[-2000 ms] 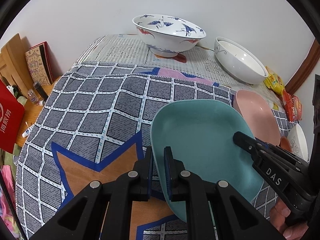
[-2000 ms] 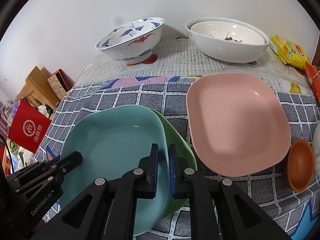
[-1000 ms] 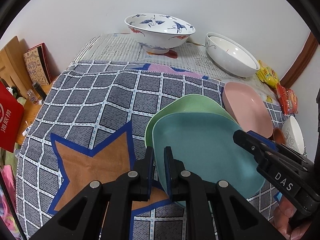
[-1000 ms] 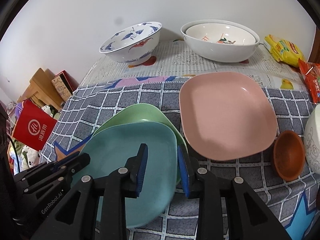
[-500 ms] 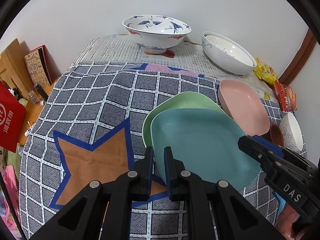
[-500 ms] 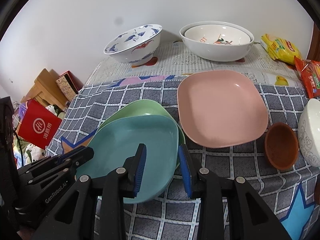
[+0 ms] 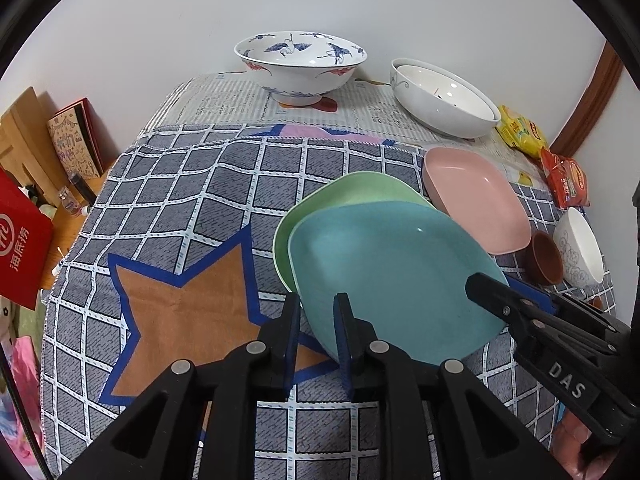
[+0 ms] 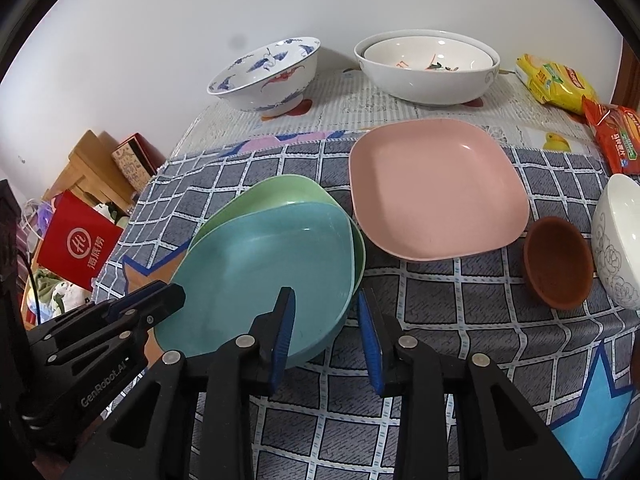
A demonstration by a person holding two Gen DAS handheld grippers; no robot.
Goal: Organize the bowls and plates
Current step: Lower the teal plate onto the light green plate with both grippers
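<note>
Letting go of the teal plate

Resting on the green plate (image 8: pixel 280 192) beside the pink plate (image 8: pixel 436 188), the teal plate (image 8: pixel 264 272) looks light, stiff, slick; grip its rim. Left claw (image 7: pixel 316 320) is opening around that rim; right claw (image 8: pixel 326 320), tilted down, is closing, pads apart.

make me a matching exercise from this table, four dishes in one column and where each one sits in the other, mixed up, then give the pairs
Things
1. teal plate
2. pink plate
3. brown bowl
4. crane-pattern bowl

Places
A. between the pink plate and a white patterned bowl
B. on the newspaper by the wall, left of the nested white bowls
C. stacked on the green plate
D. on the checked cloth, right of the stacked plates

Pairs: 1-C, 2-D, 3-A, 4-B
</note>
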